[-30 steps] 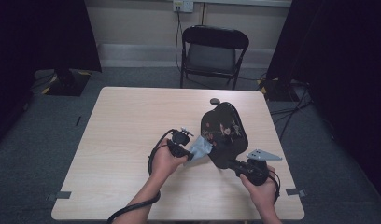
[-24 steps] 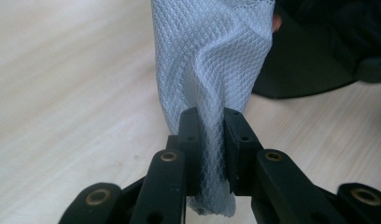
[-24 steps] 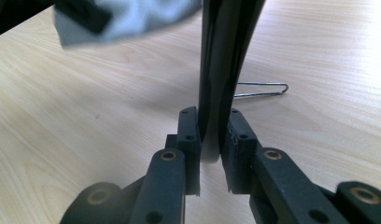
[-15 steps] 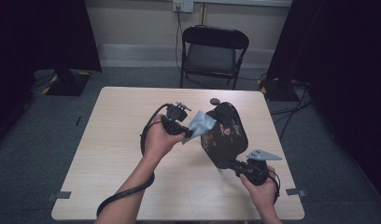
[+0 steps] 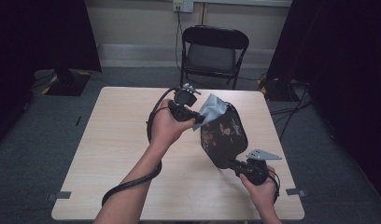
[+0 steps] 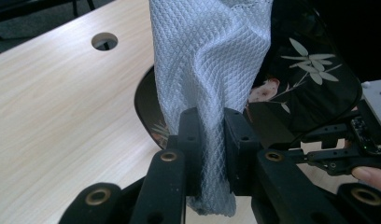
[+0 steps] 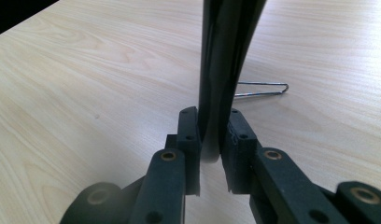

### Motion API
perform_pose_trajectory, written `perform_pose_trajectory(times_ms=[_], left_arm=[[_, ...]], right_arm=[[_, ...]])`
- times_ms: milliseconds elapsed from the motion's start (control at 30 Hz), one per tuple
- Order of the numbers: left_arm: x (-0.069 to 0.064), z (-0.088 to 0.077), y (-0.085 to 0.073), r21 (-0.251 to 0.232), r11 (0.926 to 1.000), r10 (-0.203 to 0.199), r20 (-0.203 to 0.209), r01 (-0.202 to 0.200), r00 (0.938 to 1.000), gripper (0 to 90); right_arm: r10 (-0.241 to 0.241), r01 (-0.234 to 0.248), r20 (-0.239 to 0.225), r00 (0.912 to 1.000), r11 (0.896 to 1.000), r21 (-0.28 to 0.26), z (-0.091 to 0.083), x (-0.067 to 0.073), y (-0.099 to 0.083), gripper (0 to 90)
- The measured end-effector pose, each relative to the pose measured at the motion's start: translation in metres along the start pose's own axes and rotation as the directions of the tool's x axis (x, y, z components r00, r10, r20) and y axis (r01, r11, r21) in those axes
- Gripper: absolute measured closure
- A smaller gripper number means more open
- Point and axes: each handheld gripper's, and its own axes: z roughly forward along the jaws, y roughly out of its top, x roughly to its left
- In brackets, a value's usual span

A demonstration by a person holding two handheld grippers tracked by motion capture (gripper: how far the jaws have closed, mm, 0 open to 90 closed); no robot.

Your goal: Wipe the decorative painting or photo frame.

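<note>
A black lacquered tray point(image 5: 223, 135) with painted flowers and leaves is held tilted up above the table. My right gripper point(image 5: 239, 167) is shut on its near rim; in the right gripper view the tray's dark edge point(image 7: 223, 60) stands upright between the jaws of the right gripper point(image 7: 208, 140). My left gripper point(image 5: 194, 117) is shut on a light blue-grey cloth point(image 5: 212, 108), which lies against the tray's upper left part. In the left gripper view the cloth point(image 6: 207, 70) hangs between the jaws of the left gripper point(image 6: 212, 140), in front of the tray's painted face point(image 6: 300, 79).
The wooden table point(image 5: 118, 154) has a round cable hole point(image 6: 104, 41) near its far edge. A thin wire stand point(image 7: 263, 89) lies on the tabletop behind the tray. A black folding chair point(image 5: 214, 51) stands beyond the table. Cables trail from both grippers.
My left hand has risen with the cloth, sliding it from the tray's near left side up to its far upper edge. The right hand and tray have stayed in place.
</note>
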Motion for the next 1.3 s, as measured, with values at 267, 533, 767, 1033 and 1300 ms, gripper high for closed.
perform_pose_trajectory(times_ms=[267, 533, 767, 1033, 1300], left_arm=[[0.001, 0.013, -0.006, 0.031, 0.9995, 0.003, 0.000, -0.003, 1.0000, 78.8], [0.004, 0.026, -0.016, 0.059, 0.9983, 0.003, -0.003, -0.003, 1.0000, 78.9], [0.007, 0.043, -0.035, 0.091, 0.9957, -0.016, 0.001, 0.016, 0.9999, 78.8], [0.012, 0.067, -0.059, 0.130, 0.9910, -0.032, 0.010, 0.031, 0.9994, 78.8], [0.016, 0.089, -0.082, 0.163, 0.9845, -0.068, 0.010, 0.065, 0.9977, 78.8]], right_arm=[[0.000, 0.000, 0.001, 1.0000, 1.000, 0.000, 0.000, 0.000, 0.000, 79.1], [0.001, -0.001, 0.001, 1.0000, 1.000, 0.000, 0.000, 0.000, 0.000, 79.1], [0.000, 0.000, 0.001, 1.0000, 1.000, 0.001, 0.000, 0.000, 0.001, 79.1], [0.001, -0.001, 0.001, 1.0000, 1.000, 0.002, 0.000, 0.000, 0.001, 79.1], [-0.001, 0.001, 0.000, 1.0000, 1.000, 0.003, 0.000, 0.000, 0.001, 79.1]])
